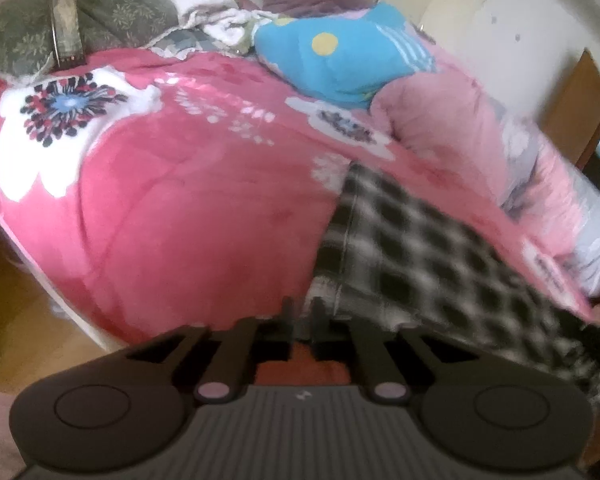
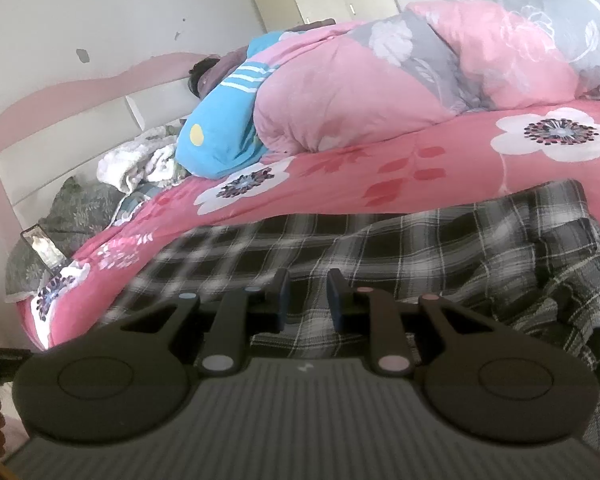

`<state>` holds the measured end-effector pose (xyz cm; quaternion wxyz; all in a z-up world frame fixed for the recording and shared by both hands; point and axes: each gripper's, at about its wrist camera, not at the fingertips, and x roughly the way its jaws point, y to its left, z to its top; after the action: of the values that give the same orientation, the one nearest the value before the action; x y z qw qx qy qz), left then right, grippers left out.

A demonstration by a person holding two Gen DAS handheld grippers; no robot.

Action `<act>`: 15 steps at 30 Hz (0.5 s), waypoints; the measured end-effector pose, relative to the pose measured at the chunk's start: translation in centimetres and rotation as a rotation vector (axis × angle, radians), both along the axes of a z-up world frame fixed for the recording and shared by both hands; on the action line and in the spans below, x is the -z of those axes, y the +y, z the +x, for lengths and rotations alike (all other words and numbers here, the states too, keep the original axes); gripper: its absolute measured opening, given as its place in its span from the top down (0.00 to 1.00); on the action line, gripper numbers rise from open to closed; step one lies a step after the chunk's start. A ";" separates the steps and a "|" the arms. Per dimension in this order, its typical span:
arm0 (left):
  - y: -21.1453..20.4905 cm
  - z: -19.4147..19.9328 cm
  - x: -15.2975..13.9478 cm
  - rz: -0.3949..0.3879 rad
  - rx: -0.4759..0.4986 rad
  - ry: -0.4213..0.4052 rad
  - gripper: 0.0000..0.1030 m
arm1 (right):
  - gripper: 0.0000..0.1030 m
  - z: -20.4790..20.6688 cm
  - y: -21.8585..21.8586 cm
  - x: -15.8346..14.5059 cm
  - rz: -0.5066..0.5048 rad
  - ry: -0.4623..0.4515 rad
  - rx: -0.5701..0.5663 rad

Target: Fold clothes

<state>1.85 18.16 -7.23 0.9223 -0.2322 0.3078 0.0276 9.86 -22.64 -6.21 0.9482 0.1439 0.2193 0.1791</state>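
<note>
A: In the left wrist view, where is the garment being seen?

B: A black-and-white plaid shirt (image 1: 432,256) is lying spread on the pink floral bedspread (image 1: 172,208), running from near the left gripper (image 1: 301,312) out to the right. Its edge is being met at the fingertips; the picture is blurred there. The fingers are being held close together with only a thin slit between them, and whether cloth is being pinched in that slit cannot be told.

A: And how is the step best being done?

B: As a judgement: the hem is best being taken by a full bite of cloth, both layers together, and being kept taut and low over the bed so the fold line is being kept straight.

A: What is being shown in the right wrist view?

B: The same plaid shirt (image 2: 420,248) is being seen rumpled toward the right, below the pink-and-grey quilt (image 2: 440,80). The right gripper (image 2: 308,300) is being held partly open, a clear gap standing between its fingers, poised just over the cloth; nothing is being clasped. A phone (image 2: 44,250) is being propped far left.
</note>
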 end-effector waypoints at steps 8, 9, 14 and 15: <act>-1.7 1.1 1.4 0.050 0.045 0.037 0.63 | 0.80 -0.2 -0.1 0.0 0.008 -0.001 0.009; -2.2 1.1 1.8 0.074 0.065 0.049 0.63 | 0.80 -0.2 -0.2 0.0 0.010 -0.001 0.010; -2.0 -0.2 1.7 0.132 0.044 0.047 0.79 | 0.80 -0.1 -0.8 0.0 0.037 0.003 0.015; -1.8 -0.5 1.6 0.140 0.035 0.044 0.80 | 0.80 -0.2 -0.8 0.0 0.043 0.003 0.013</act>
<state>1.36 16.35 -8.79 0.9297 -0.1609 0.3291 0.0382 9.71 -23.46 -6.21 0.9458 0.1659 0.2159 0.1771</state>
